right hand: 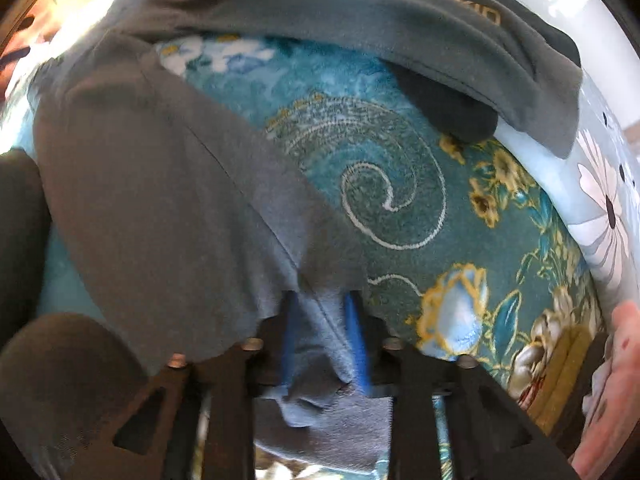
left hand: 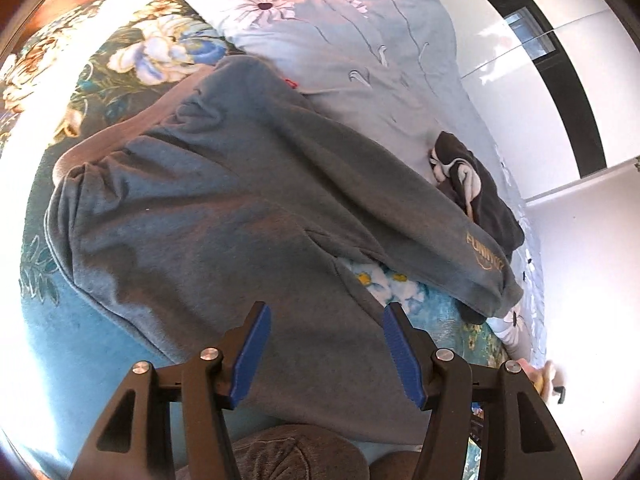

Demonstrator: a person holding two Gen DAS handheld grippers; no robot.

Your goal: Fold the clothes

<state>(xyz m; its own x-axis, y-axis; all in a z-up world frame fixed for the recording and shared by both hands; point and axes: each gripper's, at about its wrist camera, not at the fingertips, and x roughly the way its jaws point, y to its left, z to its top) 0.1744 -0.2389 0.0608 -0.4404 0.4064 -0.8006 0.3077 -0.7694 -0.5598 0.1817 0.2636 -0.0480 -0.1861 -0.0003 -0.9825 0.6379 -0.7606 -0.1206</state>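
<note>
Grey sweatpants (left hand: 224, 200) spread mid-frame on floral bed (left hand: 52, 320) | left gripper (left hand: 326, 354) jaws spread, empty | right gripper (right hand: 322, 336) pinching leg hem — soft, limp, bunches; grip hems, waistband.

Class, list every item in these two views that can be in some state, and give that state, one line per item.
Grey sweatpants: spread on the bed, legs apart, not yet folded.
Left gripper: jaws open, holding nothing, over the sweatpants.
Right gripper: jaws shut on a sweatpants leg.
Dark garment: crumpled on the quilt.
Floral quilt: bunched beside the sweatpants.
</note>
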